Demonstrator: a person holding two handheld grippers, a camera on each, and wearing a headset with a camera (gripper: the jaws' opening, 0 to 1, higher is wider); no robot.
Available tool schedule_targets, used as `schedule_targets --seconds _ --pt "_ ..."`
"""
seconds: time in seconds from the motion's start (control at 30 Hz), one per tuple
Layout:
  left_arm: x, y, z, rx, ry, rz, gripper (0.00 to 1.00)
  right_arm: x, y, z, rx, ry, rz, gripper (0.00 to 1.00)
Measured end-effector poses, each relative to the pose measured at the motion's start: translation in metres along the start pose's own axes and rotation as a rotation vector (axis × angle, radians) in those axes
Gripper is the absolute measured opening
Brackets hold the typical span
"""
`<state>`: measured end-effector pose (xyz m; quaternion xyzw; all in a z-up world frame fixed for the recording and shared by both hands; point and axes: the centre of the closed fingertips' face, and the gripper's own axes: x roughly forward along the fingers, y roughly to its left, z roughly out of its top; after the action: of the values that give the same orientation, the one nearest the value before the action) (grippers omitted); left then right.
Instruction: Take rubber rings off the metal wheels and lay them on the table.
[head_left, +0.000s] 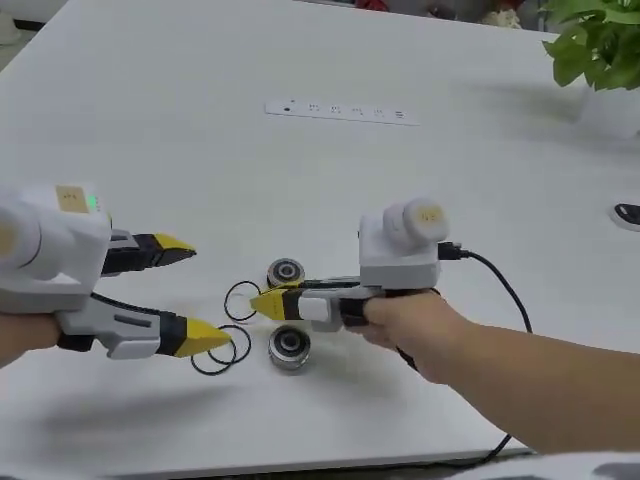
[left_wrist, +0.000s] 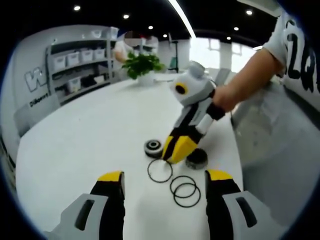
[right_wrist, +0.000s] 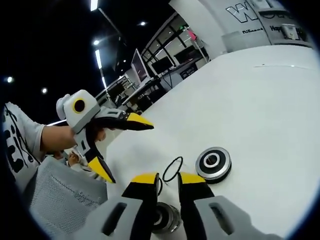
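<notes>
- left gripper (head_left: 195, 290), left of frame: jaws wide apart, holding nothing
- rubber rings (head_left: 242, 300) lie loose on the table (head_left: 300, 170), lower centre. They look thin, floppy and light, so I'd pinch the band itself
- metal wheels (head_left: 285, 273) just beside them, probably heavy and might roll
- right gripper (head_left: 263, 303): jaws nearly together, can't tell if they've nipped a ring

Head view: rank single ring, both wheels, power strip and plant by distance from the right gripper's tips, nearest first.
1. single rubber ring: at the right gripper tips.
2. far metal wheel and near metal wheel: flanking the jaws, too close to call.
3. power strip: mid-table, beyond.
4. plant: far right corner.
</notes>
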<state>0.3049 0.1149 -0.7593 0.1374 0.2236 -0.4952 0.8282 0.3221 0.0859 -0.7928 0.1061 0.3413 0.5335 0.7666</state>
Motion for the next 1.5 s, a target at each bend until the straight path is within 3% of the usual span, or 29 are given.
schedule_targets --seconds 0.3,0.57,1.0,1.2,1.5 --pt "0.004 0.001 0.0 0.003 0.009 -0.003 0.66 -0.01 -0.001 0.005 -0.017 -0.004 -0.01 0.18" --pt "0.01 0.009 0.003 -0.003 0.013 0.006 0.66 -0.023 -0.007 0.012 -0.034 -0.022 -0.027 0.19" --pt "0.027 0.018 0.013 -0.016 0.009 -0.006 0.64 -0.047 -0.03 0.025 -0.052 -0.055 -0.087 0.21" --pt "0.035 0.022 0.021 -0.013 -0.005 -0.004 0.6 -0.052 -0.041 0.024 -0.079 -0.04 -0.12 0.23" --pt "0.051 0.022 0.022 -0.019 0.005 -0.019 0.55 -0.049 -0.047 0.015 -0.132 0.0 -0.136 0.24"
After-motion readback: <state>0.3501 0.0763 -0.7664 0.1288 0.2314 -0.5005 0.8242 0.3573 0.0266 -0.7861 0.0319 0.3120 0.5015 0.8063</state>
